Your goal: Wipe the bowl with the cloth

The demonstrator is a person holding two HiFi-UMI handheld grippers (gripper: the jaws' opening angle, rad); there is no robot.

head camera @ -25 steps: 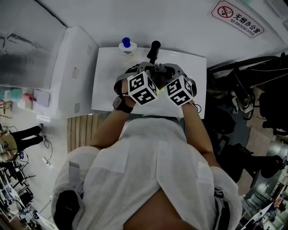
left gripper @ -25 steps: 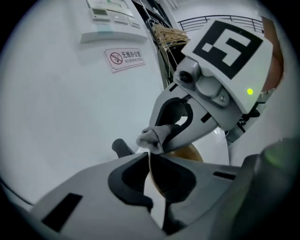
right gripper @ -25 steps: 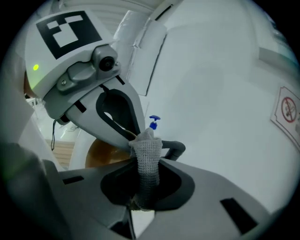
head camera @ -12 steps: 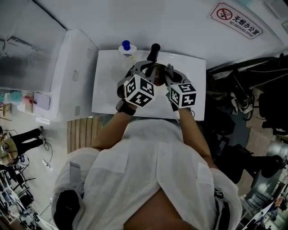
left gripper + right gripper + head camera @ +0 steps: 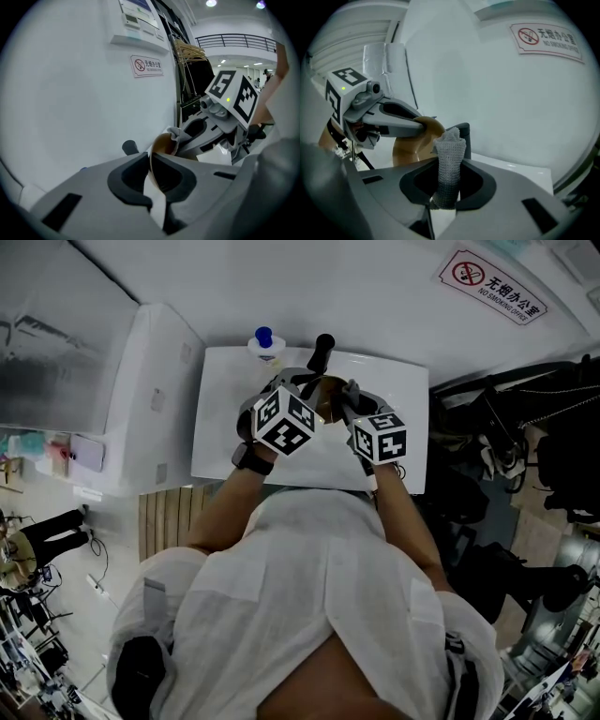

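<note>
A brown bowl (image 5: 165,144) is held on edge above the white basin (image 5: 220,432). My left gripper (image 5: 151,163) is shut on its rim, which runs thin between the two dark pads. My right gripper (image 5: 449,174) is shut on a rolled grey cloth (image 5: 450,154) that sticks up past the fingertips. The cloth's tip sits at the bowl's (image 5: 411,143) rim, close beside my left gripper (image 5: 396,119). In the head view the bowl (image 5: 328,393) shows between the two marker cubes, with my left gripper (image 5: 298,381) and right gripper (image 5: 349,395) on either side.
A black tap handle (image 5: 322,346) stands just behind the bowl, against the white wall. A bottle with a blue cap (image 5: 265,340) sits at the basin's back left. A white cabinet (image 5: 155,381) adjoins the basin at the left; dark gear (image 5: 525,456) is piled at the right.
Both grippers have shifted a little toward the tap and rolled, their marker cubes now turned. The bowl shows between them now, where before the cubes covered it.
</note>
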